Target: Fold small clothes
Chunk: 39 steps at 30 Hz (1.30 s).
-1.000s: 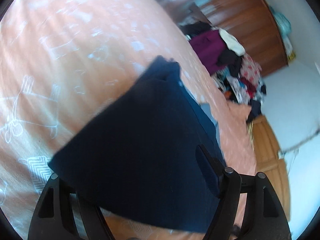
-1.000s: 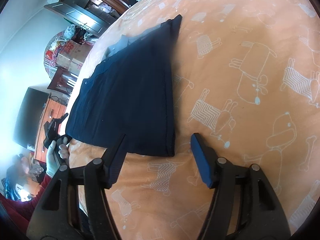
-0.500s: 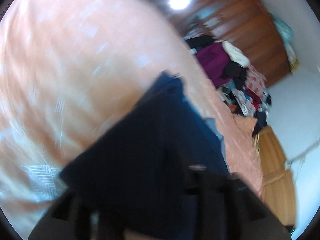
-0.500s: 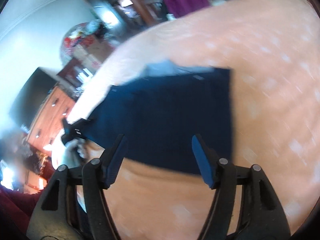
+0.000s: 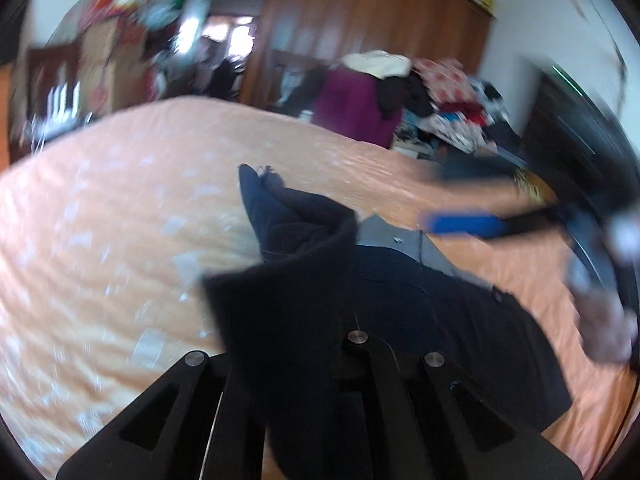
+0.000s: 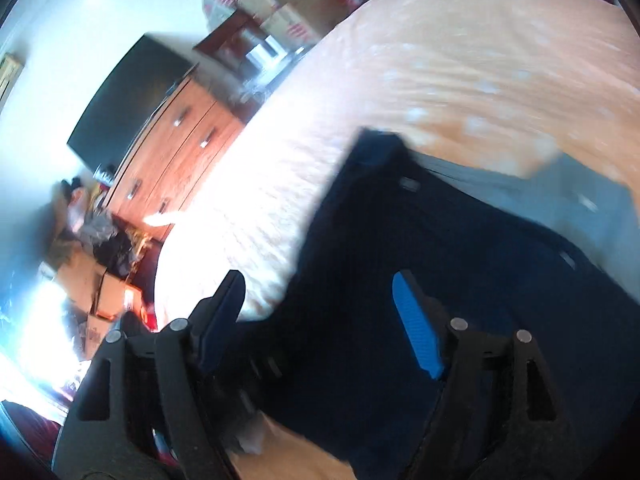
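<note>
Left wrist view shows your left gripper (image 5: 304, 344) clamped on a raised flap of the dark navy garment (image 5: 420, 292), lifting that edge clear of the orange bedspread (image 5: 100, 240) so it can be carried over the part that lies flat, which looks like the start of the next fold. The rest of the garment rests on the bed, with a grey inner lining (image 5: 396, 236) showing near the middle. In the right wrist view your right gripper (image 6: 320, 320) hovers over the cloth with its jaws apart and nothing between them; I judge it is placed there to steady or catch the other side, and its blue pad (image 6: 416, 328) sits just above the fabric. Compared with a second ago, your left gripper has swung so the wardrobe (image 5: 360, 32) and the pile of clothes (image 5: 420, 92) now fill the top of its view, and the cloth has gone from a flat panel to a bunched, lifted fold. Your right gripper has moved from beside the garment's corner to directly over it. Both views are blurred by motion.
</note>
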### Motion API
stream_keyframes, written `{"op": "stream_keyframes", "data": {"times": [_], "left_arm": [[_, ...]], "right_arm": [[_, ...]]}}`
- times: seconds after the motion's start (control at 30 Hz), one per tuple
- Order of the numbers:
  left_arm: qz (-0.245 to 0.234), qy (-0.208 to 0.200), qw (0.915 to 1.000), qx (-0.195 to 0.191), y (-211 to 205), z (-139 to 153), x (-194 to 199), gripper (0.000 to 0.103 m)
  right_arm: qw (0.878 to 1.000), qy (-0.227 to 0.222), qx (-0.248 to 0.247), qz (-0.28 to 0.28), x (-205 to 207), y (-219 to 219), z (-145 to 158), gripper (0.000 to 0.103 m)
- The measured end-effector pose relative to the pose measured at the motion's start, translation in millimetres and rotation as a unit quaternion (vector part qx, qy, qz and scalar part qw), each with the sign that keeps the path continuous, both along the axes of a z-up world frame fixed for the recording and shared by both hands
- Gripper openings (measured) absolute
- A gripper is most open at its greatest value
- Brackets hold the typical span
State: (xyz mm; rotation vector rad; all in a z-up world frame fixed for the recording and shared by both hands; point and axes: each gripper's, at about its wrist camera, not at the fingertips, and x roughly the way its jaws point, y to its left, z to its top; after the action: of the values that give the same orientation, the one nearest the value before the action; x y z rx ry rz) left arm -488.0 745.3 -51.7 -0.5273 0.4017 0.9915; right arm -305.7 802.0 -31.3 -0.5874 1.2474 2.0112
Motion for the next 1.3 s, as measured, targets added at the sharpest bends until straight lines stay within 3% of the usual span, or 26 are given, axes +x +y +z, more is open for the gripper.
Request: {"op": "stream_keyframes", "data": {"times": [0.1,0.2,0.27,0.3,0.43,0.57,0.7,0.87,0.97,1.07,1.2,1.27,1.3], "left_arm": [[-0.024,0.030,0.9989,0.026,-7,7,19,0.002],[-0.052,0.049,0.9962,0.049,-13,11,41,0.003],[-0.073,0.057,0.9938,0.061,-19,12,56,0.004],[-0.087,0.061,0.9923,0.064,-22,13,64,0.004],[-0.155,0.069,0.9833,0.064,-38,20,107,0.004],[-0.261,0.070,0.9610,0.061,-70,30,162,0.007],[-0.345,0.086,0.9336,0.043,-103,24,226,0.010],[-0.394,0.116,0.9119,-0.004,-114,-10,287,0.015],[-0.414,0.150,0.8974,-0.036,-114,-42,316,0.021],[-0.412,0.165,0.8949,-0.051,-111,-62,335,0.023],[-0.413,0.173,0.8927,-0.055,-110,-57,339,0.029],[-0.416,0.175,0.8909,-0.055,-112,-47,329,0.029],[-0.419,0.166,0.8915,-0.047,-118,-36,312,0.030]], "right_arm": [[0.998,-0.052,-0.018,0.006,-17,17,-15,0.082],[0.996,-0.079,-0.042,-0.019,-3,23,-38,0.080],[0.997,-0.037,-0.047,-0.047,21,19,-49,0.053],[0.997,-0.011,-0.050,-0.057,32,14,-54,0.022],[0.990,0.014,0.007,-0.141,92,-44,-44,0.012],[0.978,0.035,0.030,-0.203,169,-119,-33,0.011],[0.966,0.068,0.020,-0.248,228,-157,-43,0.011],[0.945,0.127,-0.040,-0.298,292,-176,-106,0.011],[0.941,0.131,-0.058,-0.307,301,-176,-129,0.012],[0.938,0.157,-0.066,-0.301,308,-172,-141,0.012],[0.929,0.216,-0.091,-0.286,324,-183,-154,0.018],[0.934,0.203,-0.092,-0.280,324,-197,-143,0.032],[0.935,0.200,-0.094,-0.276,324,-204,-139,0.048]]}}
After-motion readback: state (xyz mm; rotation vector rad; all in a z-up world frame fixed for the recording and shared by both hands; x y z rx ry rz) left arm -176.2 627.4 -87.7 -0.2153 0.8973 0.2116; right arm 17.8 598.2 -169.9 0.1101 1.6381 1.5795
